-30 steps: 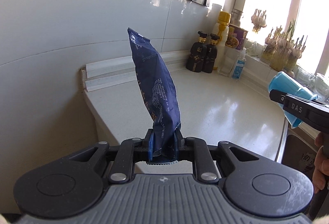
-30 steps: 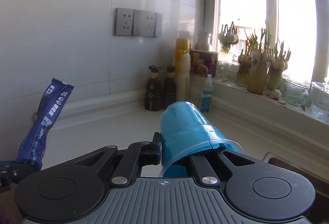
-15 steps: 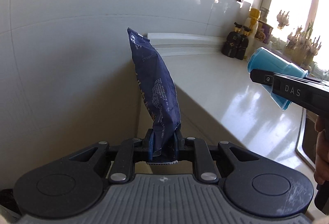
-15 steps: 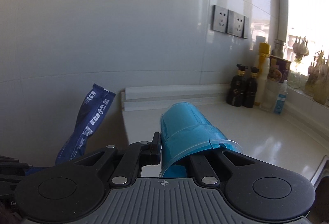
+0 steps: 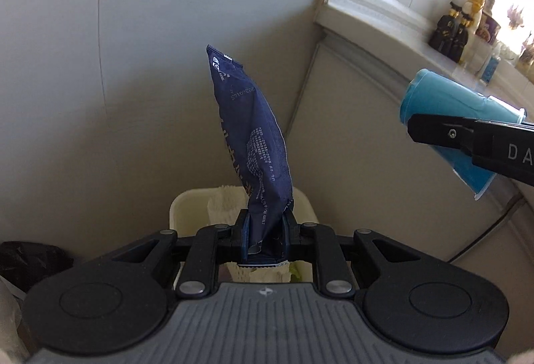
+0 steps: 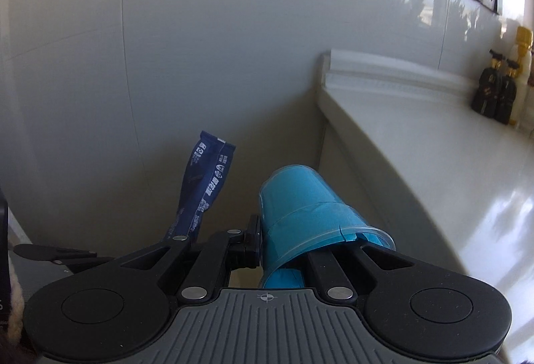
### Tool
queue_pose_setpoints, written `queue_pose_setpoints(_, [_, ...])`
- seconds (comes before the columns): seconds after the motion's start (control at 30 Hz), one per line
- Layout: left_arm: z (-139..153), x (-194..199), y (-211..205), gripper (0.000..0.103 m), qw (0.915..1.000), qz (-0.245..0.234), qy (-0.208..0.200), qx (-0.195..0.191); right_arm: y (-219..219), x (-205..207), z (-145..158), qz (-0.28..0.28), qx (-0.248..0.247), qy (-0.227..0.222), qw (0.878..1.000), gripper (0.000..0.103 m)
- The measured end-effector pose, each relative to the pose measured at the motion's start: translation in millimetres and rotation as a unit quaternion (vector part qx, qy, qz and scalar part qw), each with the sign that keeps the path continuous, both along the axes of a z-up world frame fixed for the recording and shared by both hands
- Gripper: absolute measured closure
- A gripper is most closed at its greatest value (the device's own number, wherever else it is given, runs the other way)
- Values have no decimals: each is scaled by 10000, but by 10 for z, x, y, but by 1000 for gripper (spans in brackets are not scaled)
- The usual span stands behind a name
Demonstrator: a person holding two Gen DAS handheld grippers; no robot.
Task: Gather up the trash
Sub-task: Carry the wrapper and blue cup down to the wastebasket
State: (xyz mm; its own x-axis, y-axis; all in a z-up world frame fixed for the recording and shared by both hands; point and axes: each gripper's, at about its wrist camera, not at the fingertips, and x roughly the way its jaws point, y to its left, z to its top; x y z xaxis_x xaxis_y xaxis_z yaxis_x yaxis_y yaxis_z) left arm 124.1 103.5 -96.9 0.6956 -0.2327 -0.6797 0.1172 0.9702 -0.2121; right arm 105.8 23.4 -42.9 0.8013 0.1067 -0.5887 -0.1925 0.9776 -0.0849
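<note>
- Down in the left wrist view, the left gripper (image 5: 265,239) pinches the bottom of a dark blue wrapper (image 5: 255,143), which stands up through mid-frame.
- Behind the fingers sits a cream bin (image 5: 308,209); the gripper body hides most of it, so only its rim and some pale paper (image 5: 222,205) inside show.
- A black mass (image 5: 30,257) at lower left is too dark to identify.
- At right, the right gripper (image 5: 444,133) enters cut off by the frame edge, with a blue cup (image 5: 440,100) clamped on it, well apart from the wrapper.
- Bare wall fills the upper left; the counter (image 5: 417,40) edge runs down the upper right, with blurred bottles (image 5: 452,30) on it.
- Over in the right wrist view, the right gripper (image 6: 283,250) has its fingers closed on the cup's (image 6: 300,204) wall, one finger inside the mouth and hidden, the other outside.
- The wrapper (image 6: 203,187) rises at lower left, its base hidden behind the gripper body.
- Bin is out of sight here.
- Open wall lies ahead; the counter (image 6: 434,157) edge runs close at right, bottles (image 6: 497,90) at far right.
</note>
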Motion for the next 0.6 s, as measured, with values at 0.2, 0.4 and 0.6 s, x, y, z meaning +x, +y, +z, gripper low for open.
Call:
queue_pose_setpoints(0.2, [-496,56,-4,86,9997,-101,175,97,60,148,-816,-37,296,926,9953,99])
queue_pose_setpoints(0.4, [-812,172,54,86,9991,-141,404,62,20,351,-1256,-165,382,1360,9898,99])
queue_pose_setpoints(0.6, [-1053,425,53,86,9964,-231,808,138,106,524,-1603,-20,303,1743,9842,99])
